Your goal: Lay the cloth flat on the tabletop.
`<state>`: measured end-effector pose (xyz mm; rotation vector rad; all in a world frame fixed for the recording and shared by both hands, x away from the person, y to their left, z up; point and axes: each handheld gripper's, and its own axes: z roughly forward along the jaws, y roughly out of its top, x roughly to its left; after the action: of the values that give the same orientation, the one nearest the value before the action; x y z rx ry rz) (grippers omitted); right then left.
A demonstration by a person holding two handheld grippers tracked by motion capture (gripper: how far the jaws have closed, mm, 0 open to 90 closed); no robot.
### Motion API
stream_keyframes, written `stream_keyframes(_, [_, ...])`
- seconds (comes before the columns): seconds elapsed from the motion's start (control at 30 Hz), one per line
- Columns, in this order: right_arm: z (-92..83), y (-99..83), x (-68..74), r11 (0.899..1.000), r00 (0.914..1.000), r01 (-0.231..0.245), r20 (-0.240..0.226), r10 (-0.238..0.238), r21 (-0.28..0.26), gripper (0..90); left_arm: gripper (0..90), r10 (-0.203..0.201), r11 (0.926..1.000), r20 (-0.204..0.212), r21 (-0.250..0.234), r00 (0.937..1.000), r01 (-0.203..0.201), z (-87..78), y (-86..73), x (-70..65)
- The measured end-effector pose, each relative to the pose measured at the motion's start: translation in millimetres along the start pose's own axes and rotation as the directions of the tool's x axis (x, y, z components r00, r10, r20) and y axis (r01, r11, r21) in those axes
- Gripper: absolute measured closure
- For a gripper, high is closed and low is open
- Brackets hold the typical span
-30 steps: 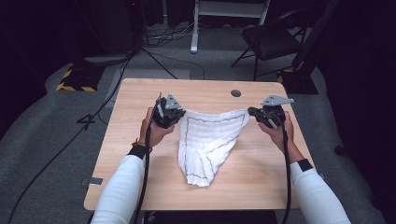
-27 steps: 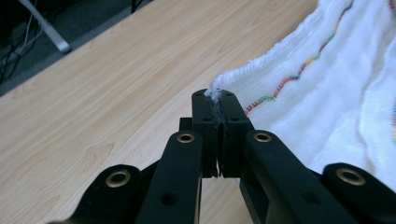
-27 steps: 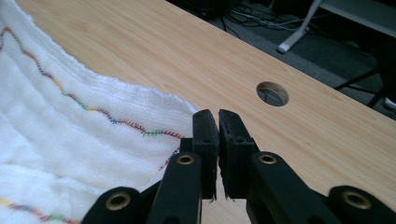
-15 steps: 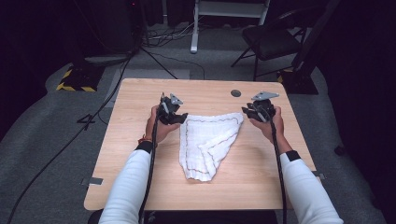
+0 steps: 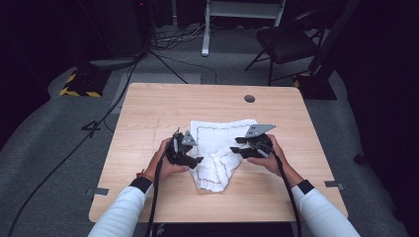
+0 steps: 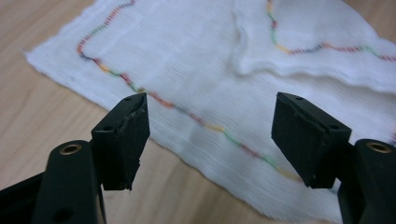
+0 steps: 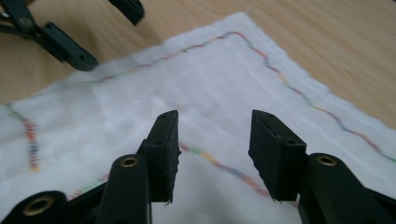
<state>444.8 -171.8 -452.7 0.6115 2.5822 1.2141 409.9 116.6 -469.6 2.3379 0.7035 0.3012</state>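
Note:
A white cloth [image 5: 217,133] with a wavy multicoloured stitched line lies rumpled and partly folded over itself on the wooden table [image 5: 148,113]. My left gripper [image 5: 193,152] sits at the cloth's left edge and my right gripper [image 5: 237,145] at its right edge, each held in a hand. In the left gripper view the cloth [image 6: 196,56] lies under the left gripper [image 6: 210,100], whose jaws have just been opening with nothing between them. In the right gripper view the right gripper [image 7: 215,116] has likewise just been opening, empty above the cloth [image 7: 210,79]. The left gripper [image 7: 60,37] shows farther off there.
A round cable hole [image 5: 249,98] sits near the table's far edge. Behind the table stand a dark chair [image 5: 291,39], a white frame [image 5: 237,10] and a yellow-black striped base [image 5: 79,86], with cables on the grey floor. Bare wood surrounds the cloth.
Both hands have come down and toward the near side of the table. The cloth's corners, held stretched between the shut grippers before, have been let go, and both sets of jaws now stand apart.

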Motion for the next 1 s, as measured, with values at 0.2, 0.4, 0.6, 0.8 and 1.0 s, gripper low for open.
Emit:
stream_keyframes(0.2, [33.8,9.2,28.3,0.998,0.9972,0.050,-0.059,-0.047,0.048,51.1,26.9,0.010,0.9979,0.007,0.064,0.9999,-0.010,6.8,-21.0,-12.3])
stream_keyframes(0.4, [59.5,13.7,36.4,0.993,0.9973,0.070,-0.026,-0.068,0.093,50.1,26.9,-0.030,0.9984,0.040,0.050,0.9987,0.028,8.1,-24.4,-8.2])
stream_keyframes(0.6, [70.7,11.4,28.9,0.993,0.9998,0.022,-0.005,-0.021,0.117,66.1,26.5,-0.015,0.9991,0.045,0.040,0.9989,0.014,7.2,-26.8,-7.1])
stream_keyframes(0.8, [59.6,10.7,29.3,0.993,0.9993,0.036,-0.009,-0.035,0.109,86.1,26.2,-0.017,0.9987,0.044,0.049,0.9989,0.014,4.8,-28.5,-5.4])
stream_keyframes(1.0, [17.3,1.9,25.9,0.998,0.9995,0.028,0.015,-0.029,0.058,87.4,26.3,-0.004,0.9987,0.034,0.050,0.9994,0.003,4.3,-28.0,-6.8])
